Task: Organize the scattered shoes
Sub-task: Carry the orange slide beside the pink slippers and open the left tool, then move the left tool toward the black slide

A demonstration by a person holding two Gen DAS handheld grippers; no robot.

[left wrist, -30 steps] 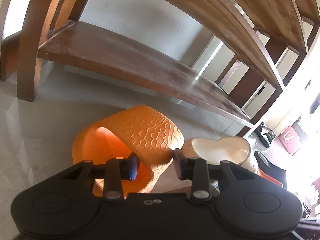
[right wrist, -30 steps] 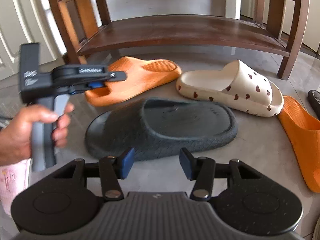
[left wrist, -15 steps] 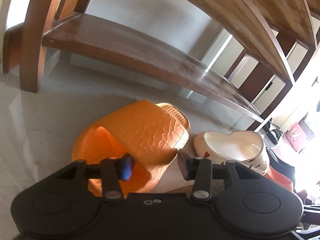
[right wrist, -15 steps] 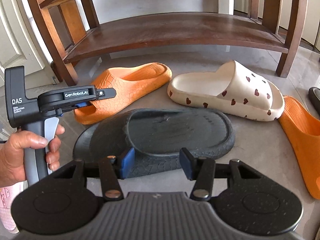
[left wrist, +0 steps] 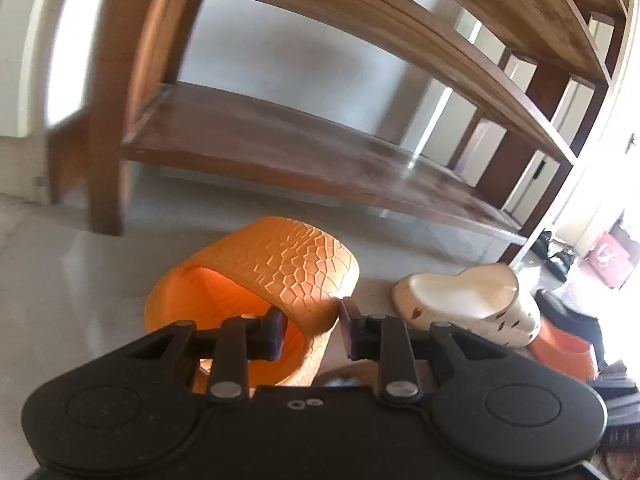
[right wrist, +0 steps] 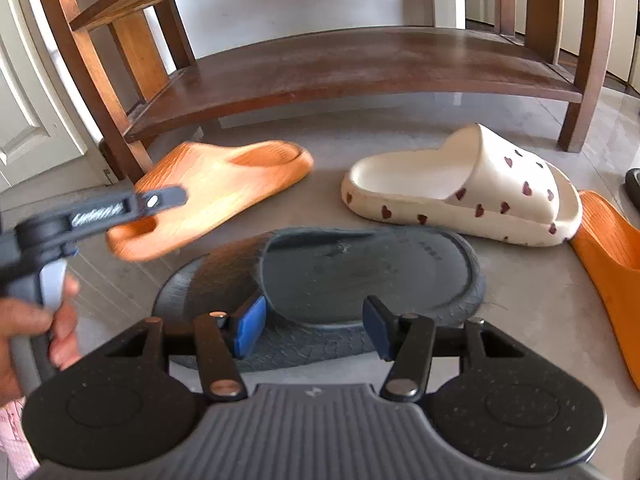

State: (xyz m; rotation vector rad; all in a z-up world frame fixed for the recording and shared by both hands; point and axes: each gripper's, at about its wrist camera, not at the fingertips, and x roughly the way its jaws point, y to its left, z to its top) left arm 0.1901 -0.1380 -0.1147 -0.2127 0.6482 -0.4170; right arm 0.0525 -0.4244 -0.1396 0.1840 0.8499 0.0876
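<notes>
Grey polished floor runs under a dark wooden shoe rack [right wrist: 360, 68] whose low shelf crosses the upper half of both views. At the left edge of the right wrist view a hand [right wrist: 36, 328] grips the handle of the left gripper [left wrist: 310, 330], blurred there by motion. Its jaws are closing over the side wall of the orange slide [left wrist: 272, 280]: one blue pad sits inside the strap opening, the other outside the wall, and I cannot tell whether both pads press yet. The slide is tilted, its toe end nearest the gripper. Right of it, at mid-frame in the right wrist view, a black slide [right wrist: 340, 272] lies flat on the floor, and the right gripper [right wrist: 316, 330] hangs over its near edge, jaws opening, wide apart and touching nothing. Further right lies a cream slide with dark hearts [right wrist: 480, 184], upright on its sole. At the far right edge a second orange slide [right wrist: 608, 256] is cut off by the frame, and a dark shape above it is too little shown to name.
</notes>
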